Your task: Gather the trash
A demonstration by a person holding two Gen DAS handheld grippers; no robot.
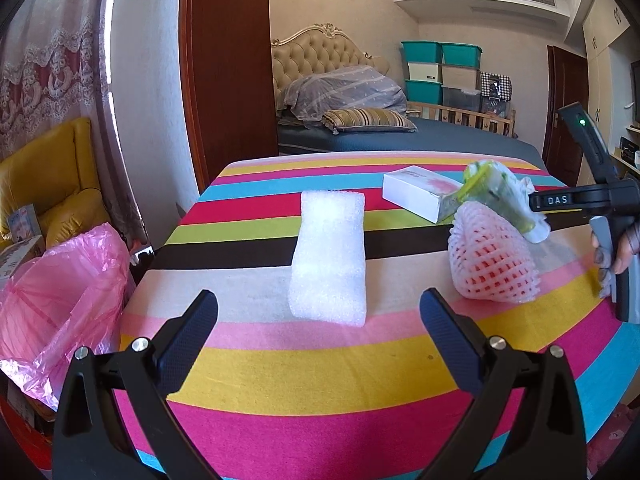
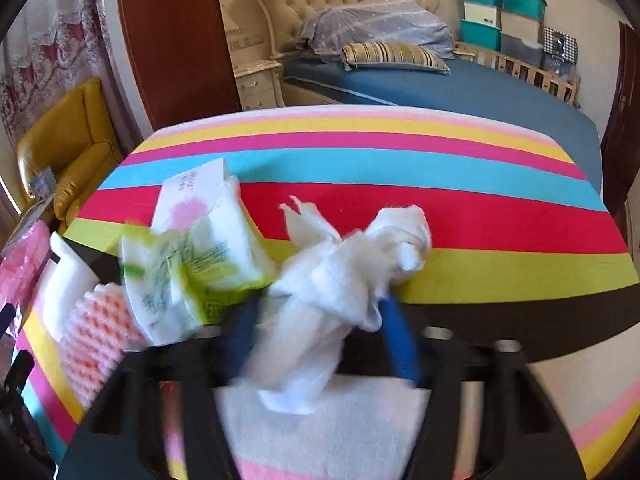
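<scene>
The right claw (image 2: 320, 320) is pinching a crumpled white tissue (image 2: 344, 268) just above the counter (image 2: 480, 200); the pink trash bag (image 1: 60, 296) hangs far left, beside the spread, empty left claw (image 1: 320, 320).

Counts, striped table (image 1: 320, 380): one white foam block (image 1: 330, 256); one pink foam fruit net (image 1: 490, 264); one white carton with a pink print (image 1: 416, 194); one green-and-white tissue packet (image 2: 192, 272); one crumpled white tissue wad (image 2: 340, 276). Five loose items in all. Beside the table: one pink plastic bag (image 1: 60, 300). Grippers: two, left gripper (image 1: 320, 340) and right gripper (image 2: 320, 332). Background: one bed (image 1: 400, 136), one striped pillow (image 1: 368, 120), one yellow armchair (image 1: 52, 184). Stacked storage bins (image 1: 440, 72): number uncertain.
</scene>
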